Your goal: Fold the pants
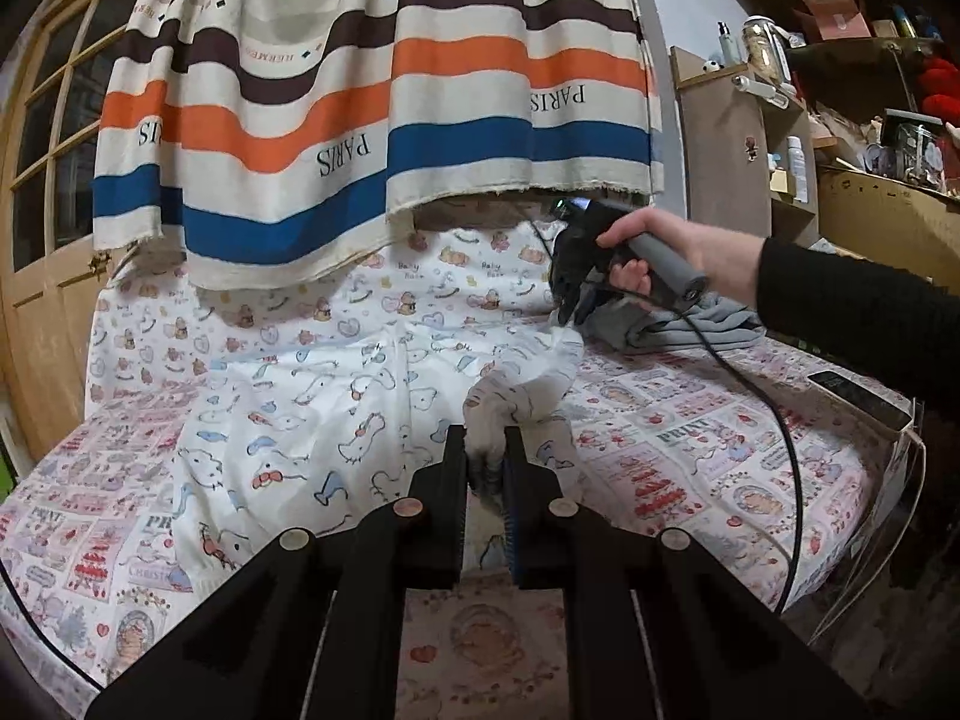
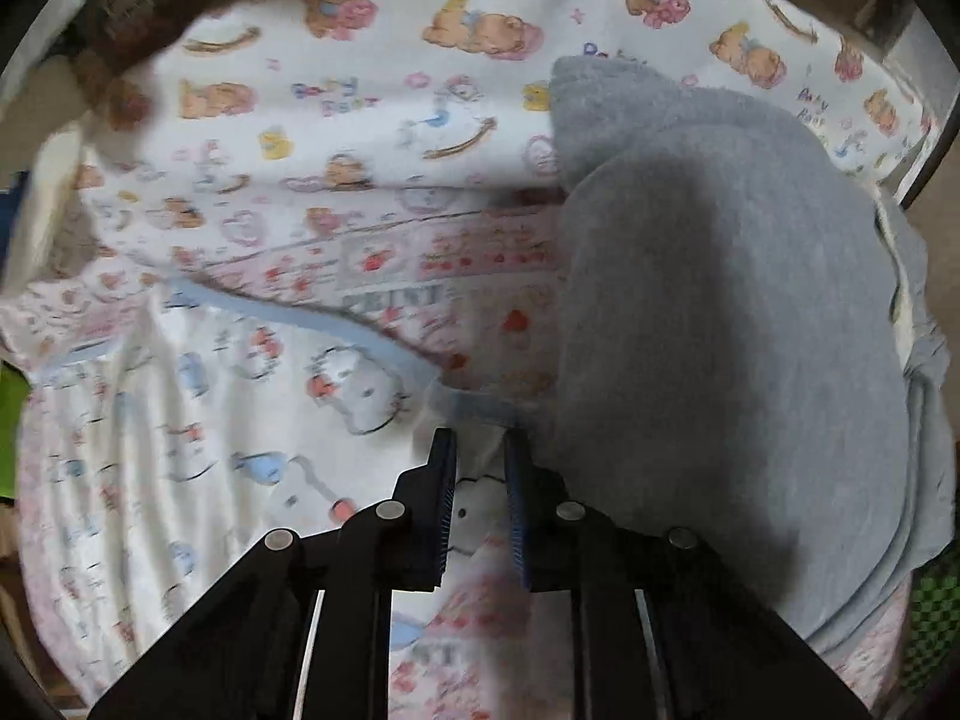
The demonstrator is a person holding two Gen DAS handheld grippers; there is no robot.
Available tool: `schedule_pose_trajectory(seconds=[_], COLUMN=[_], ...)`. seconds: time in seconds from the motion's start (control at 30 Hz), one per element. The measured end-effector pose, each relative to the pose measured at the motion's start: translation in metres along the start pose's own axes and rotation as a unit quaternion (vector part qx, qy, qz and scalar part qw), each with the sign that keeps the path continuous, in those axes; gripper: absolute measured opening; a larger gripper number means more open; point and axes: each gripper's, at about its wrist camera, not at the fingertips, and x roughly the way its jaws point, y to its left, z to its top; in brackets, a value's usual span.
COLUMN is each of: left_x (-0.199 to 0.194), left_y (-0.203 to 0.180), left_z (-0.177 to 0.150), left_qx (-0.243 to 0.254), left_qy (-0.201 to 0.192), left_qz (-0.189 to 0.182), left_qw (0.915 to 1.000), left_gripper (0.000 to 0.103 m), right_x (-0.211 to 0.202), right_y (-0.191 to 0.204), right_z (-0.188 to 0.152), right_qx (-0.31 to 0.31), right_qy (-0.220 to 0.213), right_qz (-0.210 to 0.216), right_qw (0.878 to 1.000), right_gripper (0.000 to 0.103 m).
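White pants with cartoon prints (image 1: pixel 312 408) lie spread on the bed. My left gripper (image 1: pixel 485 450) is shut on a bunched part of the pants near the front edge. My right gripper (image 1: pixel 573 309) shows in the left wrist view at the far right end of the pants, held in a hand. In the right wrist view the right gripper (image 2: pixel 480 450) is shut on the pants' blue-trimmed edge (image 2: pixel 384 354), and the pants (image 2: pixel 180 450) spread out to its left.
A folded grey garment (image 2: pixel 708 312) lies right beside the right gripper, also in the left wrist view (image 1: pixel 696 324). A striped curtain (image 1: pixel 372 96) hangs over the far side of the bed. Shelves (image 1: pixel 798 138) stand at right. A black cable (image 1: pixel 780 420) crosses the printed bedsheet (image 1: pixel 690 468).
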Motion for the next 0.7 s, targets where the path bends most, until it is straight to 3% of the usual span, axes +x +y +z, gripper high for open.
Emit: schedule_pose_trajectory(seconds=[0.13, 0.4, 0.7], left_x=[0.001, -0.011, -0.012], left_y=[-0.001, -0.001, 0.005], left_z=[-0.002, -0.001, -0.003], left_qx=[-0.001, 0.011, 0.004], left_qy=[0.005, -0.016, -0.009], left_qz=[-0.002, 0.039, 0.04], left_qw=[1.0, 0.999, 0.9992], left_gripper=[0.01, 0.01, 0.01], right_x=[-0.01, -0.012, 0.019], right_y=[-0.006, -0.006, 0.009], right_z=[-0.007, -0.021, -0.018], right_qx=[0.017, -0.003, -0.027], right_qy=[0.011, 0.008, -0.007], right_qz=[0.02, -0.01, -0.031], right_qw=[1.0, 1.0, 0.999], right_gripper=[0.023, 0.032, 0.037])
